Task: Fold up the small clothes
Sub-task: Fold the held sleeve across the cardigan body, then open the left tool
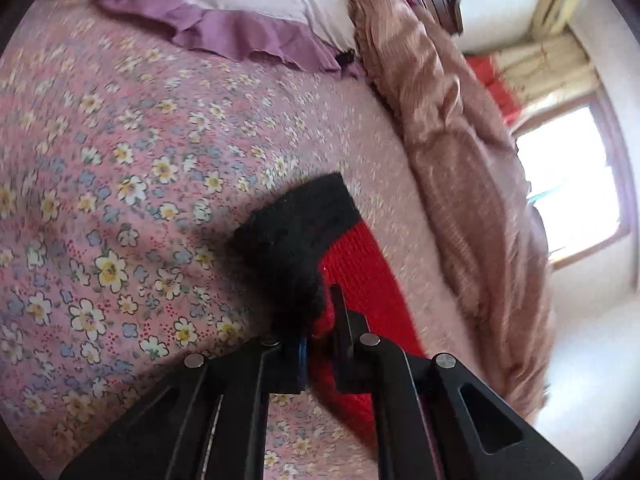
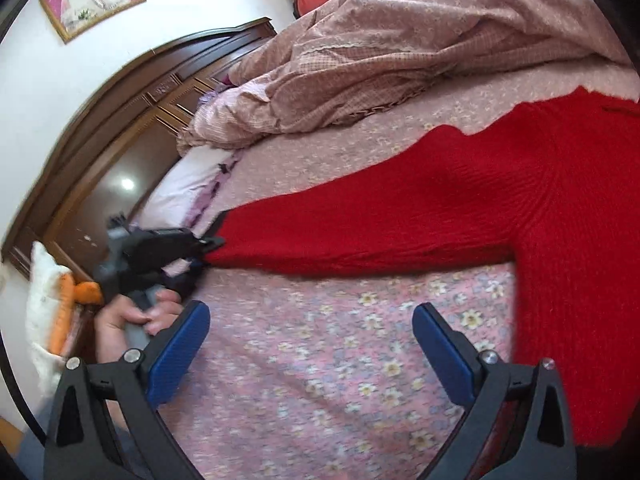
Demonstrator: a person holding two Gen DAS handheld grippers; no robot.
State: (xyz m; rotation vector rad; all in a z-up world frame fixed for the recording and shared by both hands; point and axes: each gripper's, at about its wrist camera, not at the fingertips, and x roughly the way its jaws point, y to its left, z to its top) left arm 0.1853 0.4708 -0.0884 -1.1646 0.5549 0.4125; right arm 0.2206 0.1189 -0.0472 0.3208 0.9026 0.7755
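Observation:
A red knit sweater [image 2: 500, 204] lies on the floral bed sheet [image 2: 320, 360], one sleeve stretched out to the left. The sleeve ends in a black cuff [image 1: 296, 232]. My left gripper [image 1: 320, 320] is shut on the sleeve end at the cuff and holds it just above the sheet; it also shows in the right wrist view [image 2: 208, 248], gripping the sleeve's end. My right gripper [image 2: 312, 344] is open and empty, over bare sheet below the sleeve and left of the sweater's body.
A bunched pink quilt [image 2: 400, 48] lies along the far side of the bed. A lilac pillow [image 1: 256, 4] with a cable over it sits at the head. A dark wooden headboard [image 2: 132, 120] is behind. A window [image 1: 572, 184] is at the right.

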